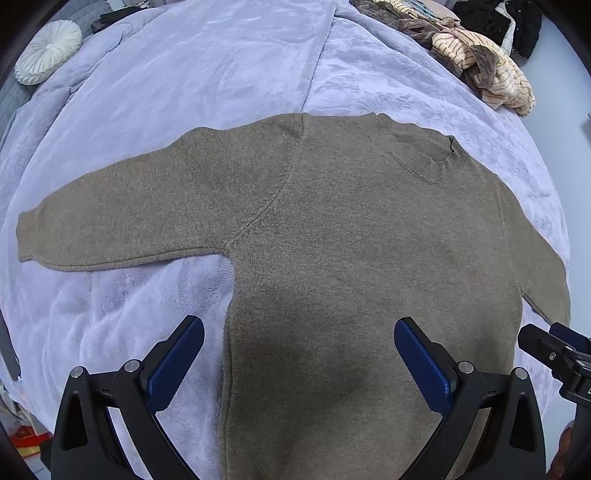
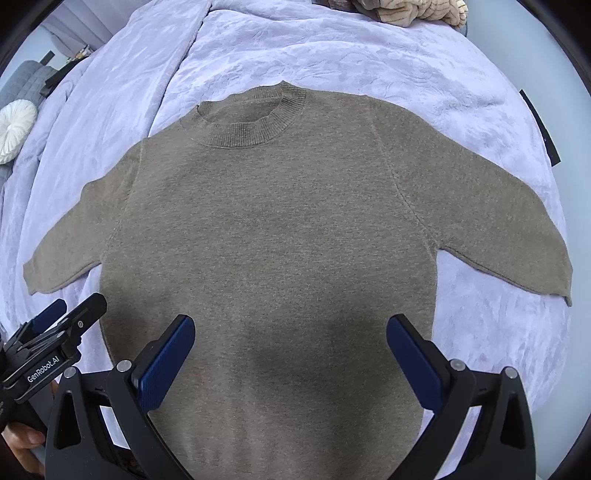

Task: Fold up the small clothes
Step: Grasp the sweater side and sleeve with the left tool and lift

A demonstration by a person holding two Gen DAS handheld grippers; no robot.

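A brown knit sweater lies flat and spread out on a lavender blanket, ribbed collar at the far side and both sleeves stretched sideways. It also shows in the right wrist view. My left gripper is open and empty, hovering above the sweater's lower left body near its side edge. My right gripper is open and empty above the lower middle of the body. Each gripper shows at the edge of the other's view, the right one and the left one.
A pile of striped cream and brown clothes and dark clothes lie at the bed's far right. A round white cushion sits at the far left. The blanket covers the bed around the sweater.
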